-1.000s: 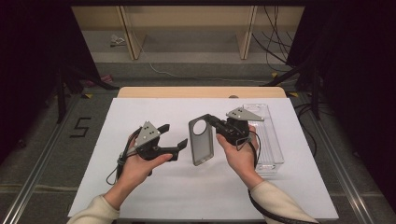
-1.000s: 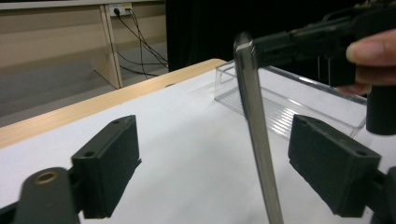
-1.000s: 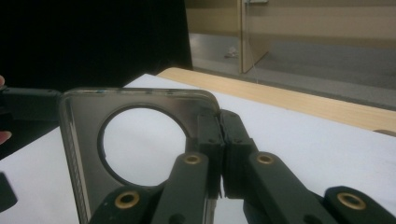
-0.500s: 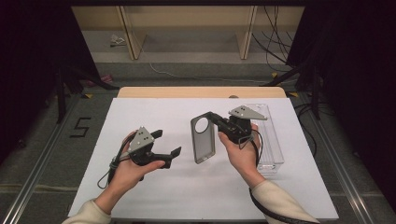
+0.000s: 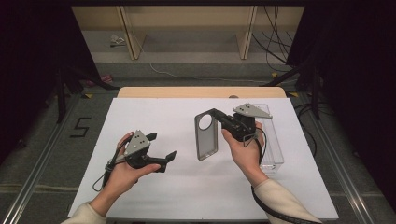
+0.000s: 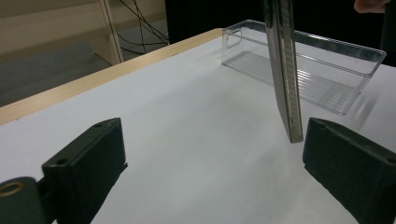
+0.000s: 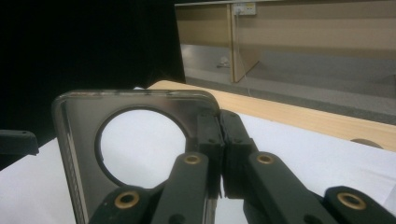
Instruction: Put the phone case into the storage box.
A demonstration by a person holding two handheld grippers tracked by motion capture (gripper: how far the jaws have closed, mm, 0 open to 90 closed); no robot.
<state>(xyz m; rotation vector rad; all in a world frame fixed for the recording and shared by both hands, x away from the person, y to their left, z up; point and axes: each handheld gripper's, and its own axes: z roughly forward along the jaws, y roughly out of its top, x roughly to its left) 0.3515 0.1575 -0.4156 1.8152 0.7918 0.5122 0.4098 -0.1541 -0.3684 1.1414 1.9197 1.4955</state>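
The right hand-held gripper [image 5: 218,116] is clamped on the phone case's [image 5: 206,135] top edge, its long axis hanging downward above the desk [image 5: 154,116], just beside the spread-jawed left hand-held gripper [image 5: 163,150].

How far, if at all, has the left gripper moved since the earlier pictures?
Yes: the left gripper has drawn back toward the person and leftward, away from the clear tray.

A white tabletop [image 5: 154,116] with a pale wooden far edge stands on a grey floor [image 5: 42,154] marked with a black number 5 [image 5: 80,127]. Beyond it, light wooden shelving legs [image 5: 128,32] and loose black cables [image 5: 275,42] sit against a beige wall. Deep darkness closes in on both sides.
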